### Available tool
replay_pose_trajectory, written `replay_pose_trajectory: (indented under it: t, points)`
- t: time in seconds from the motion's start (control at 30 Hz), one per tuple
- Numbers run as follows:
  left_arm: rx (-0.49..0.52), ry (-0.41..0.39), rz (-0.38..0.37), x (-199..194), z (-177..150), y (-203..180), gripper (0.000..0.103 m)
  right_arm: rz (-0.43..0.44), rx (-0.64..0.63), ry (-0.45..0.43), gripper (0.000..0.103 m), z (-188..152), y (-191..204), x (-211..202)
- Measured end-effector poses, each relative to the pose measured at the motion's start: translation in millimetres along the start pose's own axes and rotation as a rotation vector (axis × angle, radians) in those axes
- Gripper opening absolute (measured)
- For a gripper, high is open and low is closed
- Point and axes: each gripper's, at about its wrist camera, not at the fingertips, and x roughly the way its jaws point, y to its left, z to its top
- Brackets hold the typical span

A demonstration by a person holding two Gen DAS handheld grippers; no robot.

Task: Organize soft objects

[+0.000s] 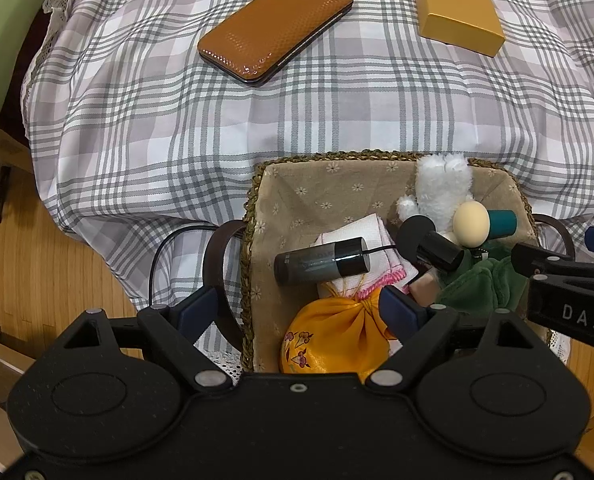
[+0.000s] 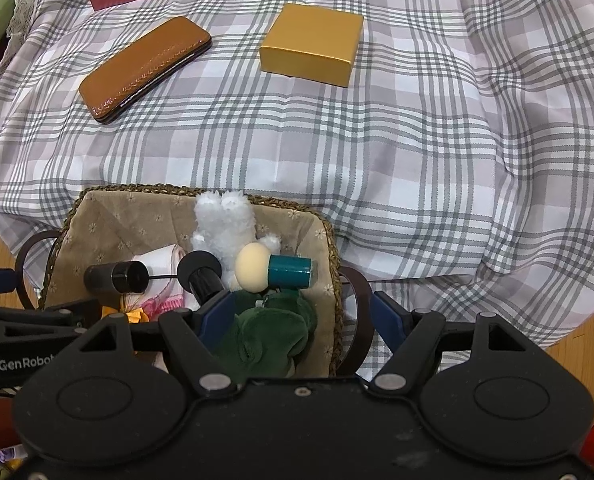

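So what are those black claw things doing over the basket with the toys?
A person holds two claws above a lined woven basket at the edge of a checked tablecloth. Both the left claw and the right claw are open and hold nothing. The basket already has a white plush, a green plush, an orange pouch, a white cloth and some bottles. A brown case and a yellow box sit out on the table.

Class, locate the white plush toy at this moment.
The white plush toy lies inside the lined woven basket, against its far wall, just beyond the cream-tipped teal applicator and the green plush.
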Motion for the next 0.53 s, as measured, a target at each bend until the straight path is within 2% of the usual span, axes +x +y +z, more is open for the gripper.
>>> replay_pose_trajectory:
  t: [0.53]
  points:
    - [0.004, -0.008, 0.000, -1.4, -1.5, 0.5, 0.085, -0.001, 0.000, 0.000, 0.073, -2.8, 3.1, 0.3]
